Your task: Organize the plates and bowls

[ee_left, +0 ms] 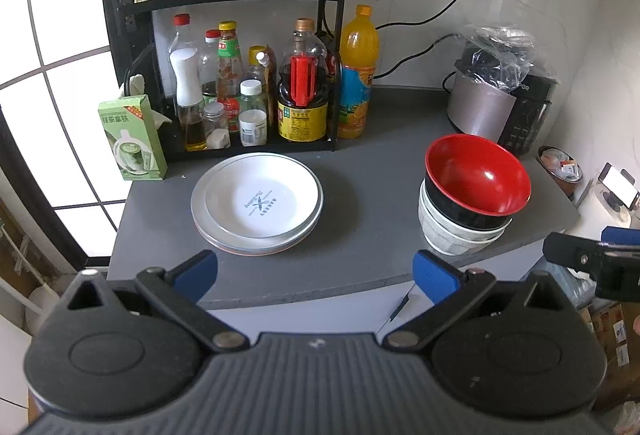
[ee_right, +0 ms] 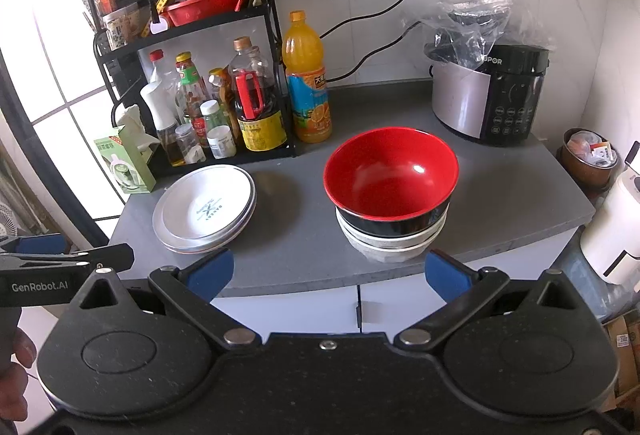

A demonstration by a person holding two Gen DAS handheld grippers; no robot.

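Two stacks on the bench (ee_left: 360, 171): plates (ee_left: 257, 203) centre-left, bowls (ee_left: 472, 195) centre-right, look stiff, glossy, slippery, so take by rims; left gripper (ee_left: 316, 273) and right gripper (ee_right: 326, 273) fingers spread, empty.

Stacked white plates (ee_left: 256, 203) left, red-black bowl (ee_right: 390, 181) nested atop white bowls (ee_right: 384, 247) right

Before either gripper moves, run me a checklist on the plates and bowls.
1. Left gripper open, holding nothing: ok.
2. Right gripper open, holding nothing: ok.
3. Plates in one pile on the counter: ok.
4. Bowls nested, red bowl on top: ok.
5. Bowls well clear of the counter's front edge: not ok, they stand near it.
6. Number of plates in the pile: cannot tell.
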